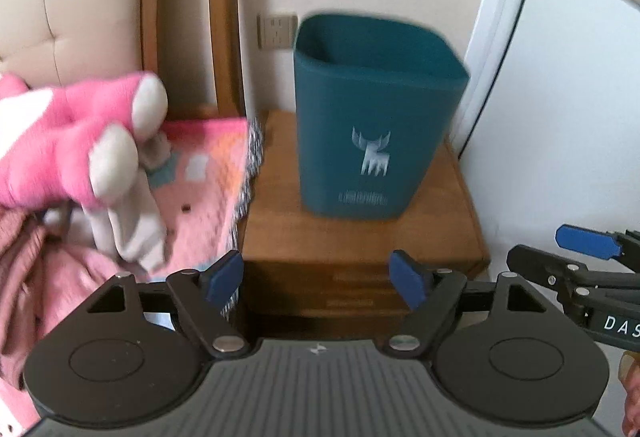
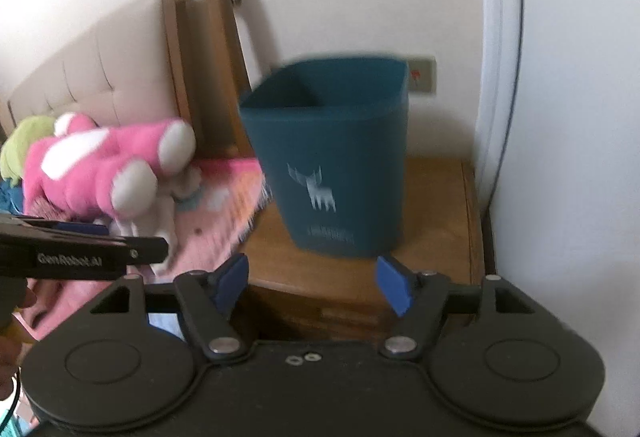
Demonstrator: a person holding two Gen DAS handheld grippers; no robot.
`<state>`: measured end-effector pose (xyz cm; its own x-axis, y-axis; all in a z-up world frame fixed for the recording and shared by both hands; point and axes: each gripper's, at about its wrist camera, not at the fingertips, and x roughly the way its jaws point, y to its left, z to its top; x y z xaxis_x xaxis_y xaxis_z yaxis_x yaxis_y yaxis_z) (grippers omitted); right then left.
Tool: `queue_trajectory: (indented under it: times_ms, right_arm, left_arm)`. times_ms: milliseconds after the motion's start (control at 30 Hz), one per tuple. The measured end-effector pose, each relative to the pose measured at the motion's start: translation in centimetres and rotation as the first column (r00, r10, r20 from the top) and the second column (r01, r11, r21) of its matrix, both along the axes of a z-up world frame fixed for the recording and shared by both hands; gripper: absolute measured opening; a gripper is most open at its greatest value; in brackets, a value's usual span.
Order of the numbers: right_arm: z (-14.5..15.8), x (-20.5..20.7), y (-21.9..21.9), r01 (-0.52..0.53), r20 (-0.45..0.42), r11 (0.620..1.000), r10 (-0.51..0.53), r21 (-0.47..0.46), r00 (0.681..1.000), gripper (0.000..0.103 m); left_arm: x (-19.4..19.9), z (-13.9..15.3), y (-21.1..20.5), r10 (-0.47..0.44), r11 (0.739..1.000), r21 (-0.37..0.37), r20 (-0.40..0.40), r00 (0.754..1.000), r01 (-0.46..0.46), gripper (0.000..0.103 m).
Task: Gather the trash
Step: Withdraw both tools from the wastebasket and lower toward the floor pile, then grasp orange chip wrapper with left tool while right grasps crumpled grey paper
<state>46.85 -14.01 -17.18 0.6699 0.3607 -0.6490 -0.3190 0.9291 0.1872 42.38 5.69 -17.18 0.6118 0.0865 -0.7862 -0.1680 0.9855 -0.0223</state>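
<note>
Nearest each lens, the left gripper (image 1: 318, 279) and the right gripper (image 2: 312, 283) are being held with blue-padded jaws spread wide, and nothing is being gripped by either. Both are being carried level, side by side, and pointed forward and slightly downward; the right gripper is being seen at the right edge of the left wrist view.

Directly ahead of both grippers, beyond the fingertips and apart from them, a brown wooden bedside cabinet (image 1: 276, 237) is being observed. Standing upright on its top is a dark teal plastic waste bin with a white deer emblem (image 1: 372, 117), mouth open; its contents are not being shown. No loose trash is being made out in either view.

The bin is being judged light, rigid and smooth-walled, likely slippery across its wide body. A hold on the thin upper rim, one pad inside and one outside, is being recommended.

To the left of the grippers, a pink and white plush toy (image 2: 108, 165) is being seen lying on a pink patterned blanket (image 1: 208, 173).
</note>
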Motion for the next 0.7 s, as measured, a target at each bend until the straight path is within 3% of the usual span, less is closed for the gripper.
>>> queue_trajectory:
  times_ms: [167, 333, 467, 700]
  right_arm:
    - [-8.2, -1.7, 0.2, 0.019, -0.092, 1.0, -0.019, -0.004, 0.996, 0.072]
    - [-17.7, -2.2, -0.4, 0.004, -0.158, 0.999, -0.012, -0.048, 0.987, 0.072]
    - [-27.0, -2.6, -1.6, 0.0, -0.216, 0.998, -0.013, -0.062, 0.976, 0.072]
    - [-44.8, -3.5, -1.9, -0.054, -0.372, 0.991, 0.005, -0.121, 0.928, 0.071]
  left_arm:
    - [-2.5, -7.8, 0.4, -0.001, 1.0, 0.003, -0.059, 0.998, 0.001, 0.08]
    - [-4.2, -18.8, 0.1, 0.062, 0.997, -0.028, -0.167, 0.984, -0.068, 0.08]
    - [-5.7, -28.4, -0.4, 0.099, 0.994, -0.028, -0.253, 0.962, -0.109, 0.08]
    - [-9.2, -47.5, 0.0, 0.153, 0.983, -0.02, -0.469, 0.87, -0.183, 0.08]
